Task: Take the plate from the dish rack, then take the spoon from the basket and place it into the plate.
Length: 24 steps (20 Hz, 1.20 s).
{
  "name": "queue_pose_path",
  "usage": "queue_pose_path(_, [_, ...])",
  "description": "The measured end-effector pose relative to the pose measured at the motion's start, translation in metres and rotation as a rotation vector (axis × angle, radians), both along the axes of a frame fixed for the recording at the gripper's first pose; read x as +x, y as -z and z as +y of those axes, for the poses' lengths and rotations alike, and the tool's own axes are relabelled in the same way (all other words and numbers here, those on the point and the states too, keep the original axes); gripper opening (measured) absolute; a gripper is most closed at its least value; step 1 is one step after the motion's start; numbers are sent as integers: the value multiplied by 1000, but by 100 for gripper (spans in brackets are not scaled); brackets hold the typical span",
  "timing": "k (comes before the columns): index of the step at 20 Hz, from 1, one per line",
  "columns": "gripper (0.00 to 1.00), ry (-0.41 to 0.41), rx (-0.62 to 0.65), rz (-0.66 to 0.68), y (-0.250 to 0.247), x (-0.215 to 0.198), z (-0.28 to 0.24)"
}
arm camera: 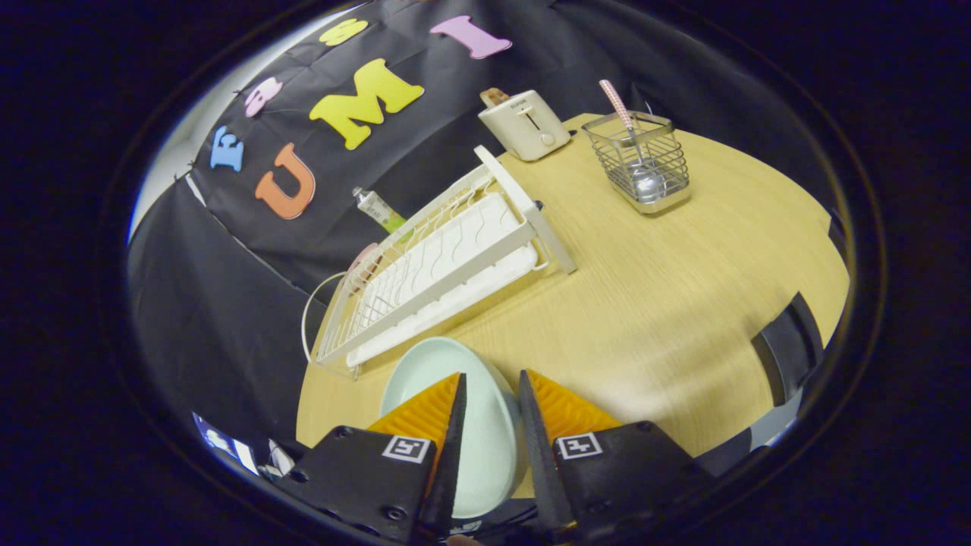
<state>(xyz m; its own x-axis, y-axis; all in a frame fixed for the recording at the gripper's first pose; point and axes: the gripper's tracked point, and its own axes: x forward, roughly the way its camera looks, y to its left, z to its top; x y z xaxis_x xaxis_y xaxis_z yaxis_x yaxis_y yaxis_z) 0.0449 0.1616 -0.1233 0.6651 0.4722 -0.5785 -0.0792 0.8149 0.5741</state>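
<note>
A pale green plate (436, 364) sits between my fingers, just in front of the near end of the white dish rack (447, 265). My gripper (491, 373) is shut on the plate's edge, one finger over the inner face and the other against the outside of the rim. Whether the plate rests on the wooden table (683, 303) I cannot tell. Far beyond the fingers stands a wire basket (667, 163). A spoon (622, 114) stands in it, bowl down, with its pink checked handle sticking out.
A cream toaster (525, 125) stands at the back beside the basket. A tube (379, 210) and a pink item (364, 262) lie behind the rack. A black strap (789, 345) hangs at the table's right edge. Bare wood stretches between rack and basket.
</note>
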Motion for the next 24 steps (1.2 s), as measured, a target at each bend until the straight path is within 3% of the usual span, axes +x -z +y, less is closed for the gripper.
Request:
queue_pose_path(4, [51,0,-105,-113,-10,7,-2])
queue_pose_path(8, [78,49,-277,-272,-35,11,-20])
queue_pose_path(12, [82,102,-414,-435,-63,6,-42])
queue_pose_path(16, [98,164,-487,-537,-86,-3,-65])
queue_pose_path(24, [98,272,-564,-676,-140,8,-135])
